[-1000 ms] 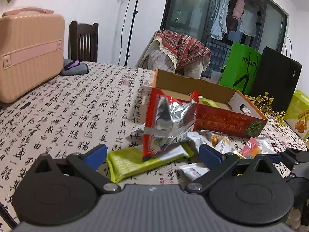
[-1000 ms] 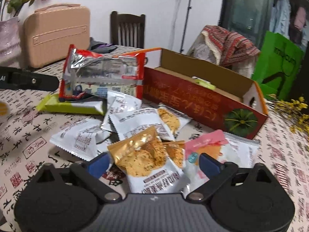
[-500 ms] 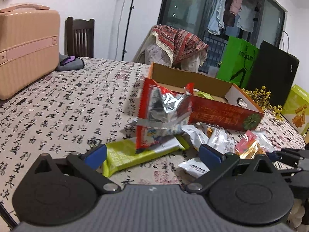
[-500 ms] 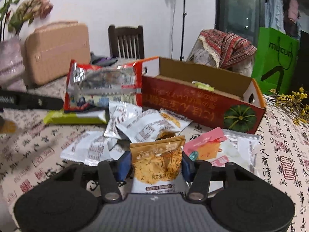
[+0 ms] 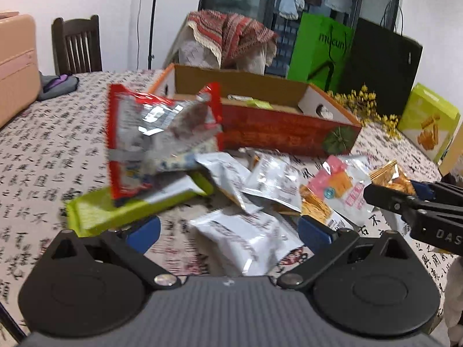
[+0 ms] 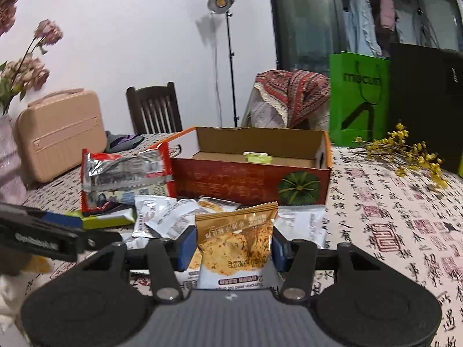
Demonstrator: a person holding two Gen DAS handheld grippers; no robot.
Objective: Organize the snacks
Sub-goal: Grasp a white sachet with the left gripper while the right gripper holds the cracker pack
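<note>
Right gripper [image 6: 231, 250] clamps gold cracker packet [image 6: 235, 243] before the box rim [image 6: 249, 162].

My table [image 6: 405, 217] wears a pale cloth printed with black calligraphy and red seals. At centre frame sits the open red cardboard box [image 6: 249, 183]; before it, a heap of white snack packets [image 5: 246, 237] and a flat green packet [image 5: 95, 211] (a red-edged foil bag [image 5: 156, 138] on top). Far left stands a pink case [image 6: 58, 133]; at right lie yellow flower sprigs [image 6: 411, 150].
</note>
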